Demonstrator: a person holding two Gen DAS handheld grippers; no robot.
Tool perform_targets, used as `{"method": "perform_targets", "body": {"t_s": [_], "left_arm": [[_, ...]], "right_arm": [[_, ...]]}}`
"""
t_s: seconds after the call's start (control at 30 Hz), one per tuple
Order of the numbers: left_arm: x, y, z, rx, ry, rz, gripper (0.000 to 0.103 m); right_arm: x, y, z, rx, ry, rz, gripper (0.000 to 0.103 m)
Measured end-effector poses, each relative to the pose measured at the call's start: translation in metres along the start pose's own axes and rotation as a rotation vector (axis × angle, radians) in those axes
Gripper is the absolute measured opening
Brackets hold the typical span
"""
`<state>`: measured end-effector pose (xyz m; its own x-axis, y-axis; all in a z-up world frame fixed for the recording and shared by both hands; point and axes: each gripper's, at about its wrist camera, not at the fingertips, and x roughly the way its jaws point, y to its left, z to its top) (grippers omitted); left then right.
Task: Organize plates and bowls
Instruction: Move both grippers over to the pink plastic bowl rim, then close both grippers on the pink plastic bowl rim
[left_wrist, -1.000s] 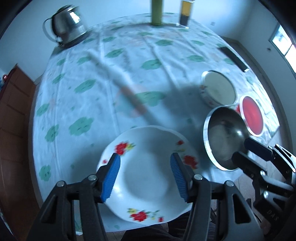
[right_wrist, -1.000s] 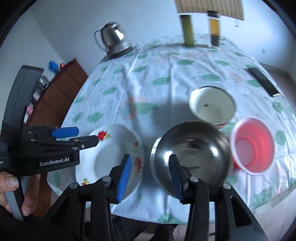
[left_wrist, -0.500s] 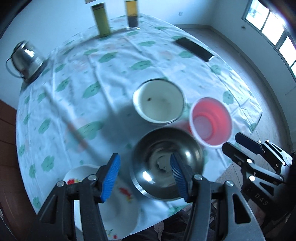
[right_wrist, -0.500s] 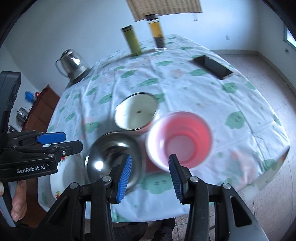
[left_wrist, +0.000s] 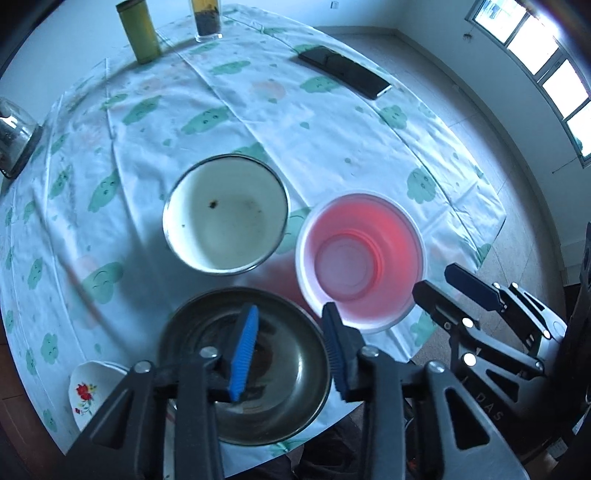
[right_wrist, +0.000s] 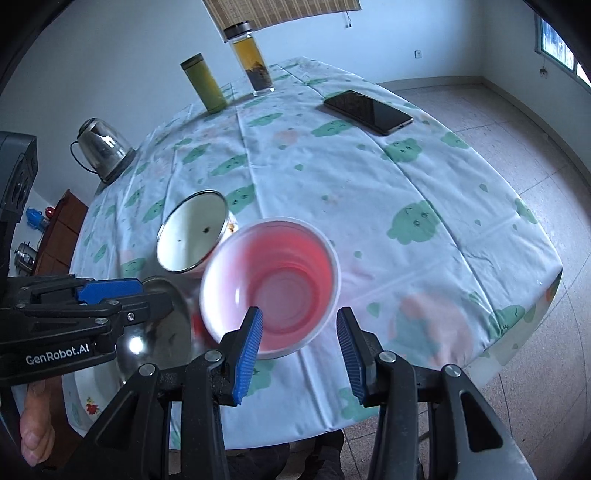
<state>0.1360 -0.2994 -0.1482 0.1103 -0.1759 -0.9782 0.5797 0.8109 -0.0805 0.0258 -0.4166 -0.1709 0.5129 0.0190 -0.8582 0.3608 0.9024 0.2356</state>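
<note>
Left gripper (left_wrist: 288, 347) closing over steel bowl (left_wrist: 295, 373) rim, right gripper (right_wrist: 299, 347) part-open, empty, above pink bowl (right_wrist: 273, 273)

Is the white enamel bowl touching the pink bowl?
Apart. In the left wrist view a strip of tablecloth shows between the white enamel bowl and the pink bowl; the right wrist view overlaps them.

steel bowl (left_wrist: 258, 373): shiny metal | pink bowl (left_wrist: 360, 258): translucent plastic | tablecloth (left_wrist: 332, 147): creased cloth
</note>
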Motion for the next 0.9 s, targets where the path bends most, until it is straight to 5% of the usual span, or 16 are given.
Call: {"method": "perform_targets", "body": {"t_s": [0.17, 0.5, 0.67, 0.9], "left_arm": [[0.011, -0.005, 0.009, 0.001, 0.026, -0.015, 0.022], [0.023, -0.013, 0.019, 0.012, 0.046, -0.023, 0.022], [0.025, -0.017, 0.014, 0.021, 0.058, -0.033, 0.012], [0.03, -0.019, 0.014, 0.014, 0.072, -0.034, 0.011]], "right_arm": [[0.007, -0.007, 0.003, 0.007, 0.015, -0.007, 0.044], [0.018, -0.015, 0.002, 0.021, 0.033, -0.001, 0.044], [0.018, -0.015, 0.0, 0.017, 0.033, 0.0, 0.044], [0.025, -0.017, -0.002, 0.024, 0.047, 0.01, 0.034]]}}
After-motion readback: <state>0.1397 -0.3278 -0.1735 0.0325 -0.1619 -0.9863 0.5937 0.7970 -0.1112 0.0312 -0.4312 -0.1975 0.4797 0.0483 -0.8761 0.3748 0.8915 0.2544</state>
